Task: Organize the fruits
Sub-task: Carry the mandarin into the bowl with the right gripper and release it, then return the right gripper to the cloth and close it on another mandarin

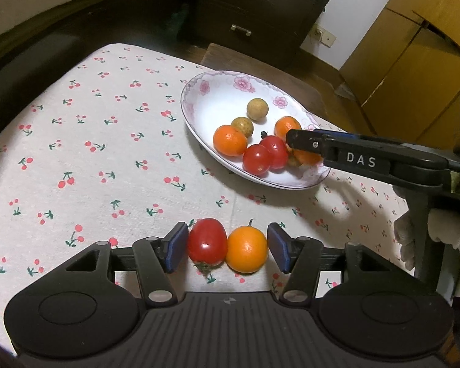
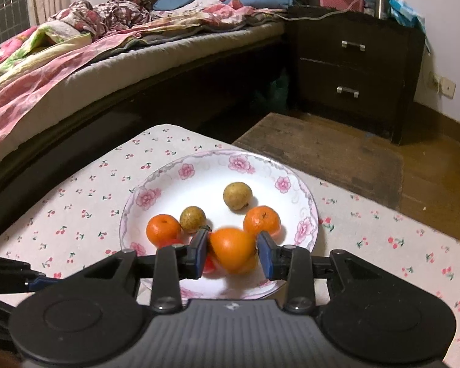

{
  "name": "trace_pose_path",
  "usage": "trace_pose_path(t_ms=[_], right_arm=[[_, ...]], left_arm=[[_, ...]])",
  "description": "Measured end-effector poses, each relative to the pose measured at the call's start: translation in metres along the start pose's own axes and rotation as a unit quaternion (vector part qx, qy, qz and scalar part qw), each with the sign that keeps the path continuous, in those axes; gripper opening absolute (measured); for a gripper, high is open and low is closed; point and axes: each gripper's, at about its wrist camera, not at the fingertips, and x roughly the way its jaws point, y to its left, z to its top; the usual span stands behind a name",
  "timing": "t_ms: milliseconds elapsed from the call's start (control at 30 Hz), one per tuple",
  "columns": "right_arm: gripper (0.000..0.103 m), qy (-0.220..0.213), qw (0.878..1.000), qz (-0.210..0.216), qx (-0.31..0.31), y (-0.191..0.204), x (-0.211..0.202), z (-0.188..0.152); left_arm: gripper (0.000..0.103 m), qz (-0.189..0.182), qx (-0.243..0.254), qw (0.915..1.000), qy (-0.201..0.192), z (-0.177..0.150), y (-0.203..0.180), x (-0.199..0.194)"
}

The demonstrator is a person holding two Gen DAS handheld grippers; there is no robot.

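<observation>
A floral white plate (image 1: 217,92) (image 2: 199,181) on the cherry-print cloth holds small oranges (image 1: 230,140), two red tomatoes (image 1: 256,159) and two tan round fruits (image 1: 257,109). My left gripper (image 1: 228,247) is open low over the cloth, with a red tomato (image 1: 207,242) and an orange (image 1: 247,250) lying side by side between its pads. My right gripper (image 2: 232,253) hovers over the plate's near side, open, with a blurred orange (image 2: 232,248) between its pads and a gap on the right. In the left wrist view it reaches in from the right (image 1: 300,141).
The cherry-print cloth (image 1: 92,153) covers the table. A dark nightstand (image 2: 352,70) and a bed (image 2: 76,61) stand beyond the table's far edge. A yellow cabinet (image 1: 414,61) is at right. My gloved right hand (image 1: 438,230) is at the right edge.
</observation>
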Motion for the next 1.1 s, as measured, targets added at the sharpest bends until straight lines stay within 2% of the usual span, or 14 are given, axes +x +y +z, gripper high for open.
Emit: trace_pose_path(t_ms=[233,300,367,400,533,567,700,800,900,1100], right_arm=[[0.026,-0.009,1.000,0.008,0.001,0.005,-0.008,0.002],[0.026,-0.010,1.000,0.007,0.002,0.006,-0.011,0.002],[0.026,-0.011,1.000,0.006,0.002,0.007,-0.016,0.002],[0.026,-0.012,1.000,0.006,0.002,0.008,-0.019,0.002],[0.026,-0.016,1.000,0.013,-0.001,0.015,-0.032,0.003],[0.026,-0.017,1.000,0.015,-0.005,0.018,-0.036,0.004],[0.026,-0.011,0.999,0.023,-0.022,0.031,-0.046,0.002],[0.026,-0.001,0.999,0.026,-0.026,0.035,-0.048,-0.003],[0.026,0.010,0.999,0.033,-0.013,0.032,-0.049,-0.010],[0.026,0.021,0.999,0.034,-0.007,0.029,-0.050,-0.015]], left_arm=[[0.059,0.006,0.003,1.0000,-0.007,0.003,0.000,-0.004],[0.055,0.004,0.004,0.9999,-0.010,0.004,-0.001,-0.006],[0.042,0.000,0.005,0.9999,-0.010,0.005,-0.001,-0.007],[0.041,-0.002,0.003,1.0000,-0.008,0.005,0.000,-0.007],[0.046,-0.017,-0.011,0.9998,0.003,0.004,0.004,-0.005],[0.051,-0.017,-0.006,0.9998,0.004,0.004,0.003,-0.004],[0.059,-0.016,0.001,0.9999,0.005,0.002,0.001,-0.004],[0.055,-0.023,0.011,0.9996,0.008,0.000,0.000,-0.006],[0.055,-0.020,0.034,0.9991,0.011,-0.003,-0.004,-0.007],[0.056,-0.030,0.041,0.9986,0.013,-0.003,-0.009,-0.003]])
